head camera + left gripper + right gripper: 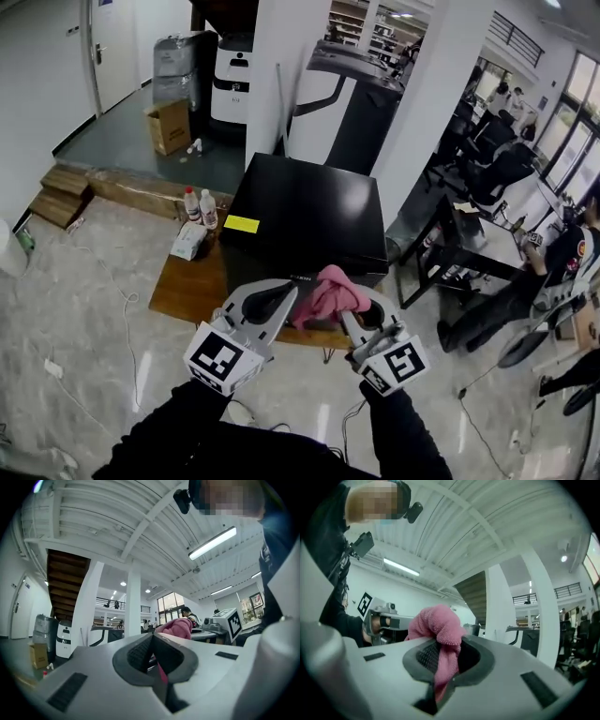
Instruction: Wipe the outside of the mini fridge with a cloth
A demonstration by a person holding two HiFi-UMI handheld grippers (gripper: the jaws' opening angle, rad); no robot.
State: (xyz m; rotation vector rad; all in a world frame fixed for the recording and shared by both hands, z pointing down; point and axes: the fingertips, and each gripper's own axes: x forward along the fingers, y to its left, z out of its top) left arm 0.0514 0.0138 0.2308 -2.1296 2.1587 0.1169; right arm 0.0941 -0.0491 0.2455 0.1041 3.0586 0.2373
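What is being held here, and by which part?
The right claw pinches the pink cloth by a bunched fold, the rest bulging above its jaws. The left claw is shut; whether it nips the cloth's edge cannot be told.

The fridge (309, 211) is glossy black with a yellow sticker (241, 224). The cloth (328, 292) is pink. The left gripper (279, 298) and right gripper (361, 317) are light grey, with black-and-white square markers. The table (192, 281) is brown wood, the floor (84, 281) pale grey and marbled. The bottles (200, 206) are white with red caps.
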